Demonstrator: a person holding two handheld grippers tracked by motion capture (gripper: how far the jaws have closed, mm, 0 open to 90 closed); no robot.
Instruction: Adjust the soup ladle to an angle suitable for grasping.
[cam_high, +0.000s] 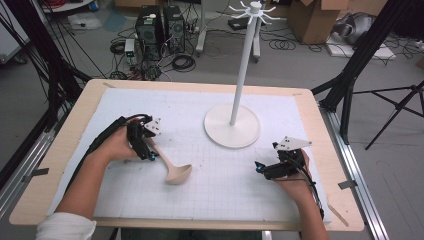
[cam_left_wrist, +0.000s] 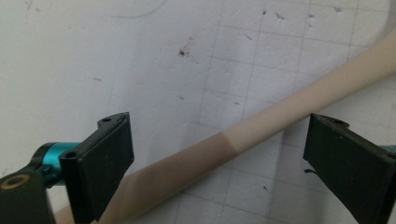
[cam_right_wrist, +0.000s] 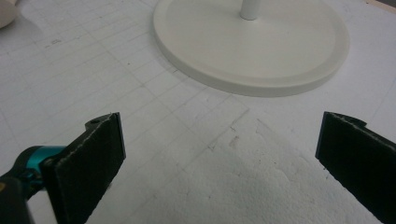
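Far left of the high view: left gripper (cam_high: 148, 150), lowered over the thin end of a beige ladle (cam_high: 172, 169), handle running out from under it down to the bowl, which rests on the white gridded mat (cam_high: 225, 200) covering the counter (cam_high: 320, 150). Seen from the left gripper view, handle of the ladle (cam_left_wrist: 243, 135) lying flat on the mat and crossing the gap between the two black jaws on a slant; jaws wide, standing clear of the handle on both sides, no pad pressing on it. Placed astride the shaft like this, probably so that a simple squeeze takes the handle near its end, leaving the bowl free to hang. Not yet a grip, by the look of it.

Middle: white hanging stand (cam_high: 232, 125), round base flat on the mat, pole rising to a crown of short hooks at the top. Likely the destination for the ladle, though hook and handle end are well apart for now.

Right: right gripper (cam_high: 262, 167), held low and level just above the mat, pointing toward the ladle's side. From the right gripper view, jaws wide with nothing between them but bare mat, base of the stand (cam_right_wrist: 252, 46) ahead. Parked there, seemingly to wait out of the way or to steady the stand when needed.
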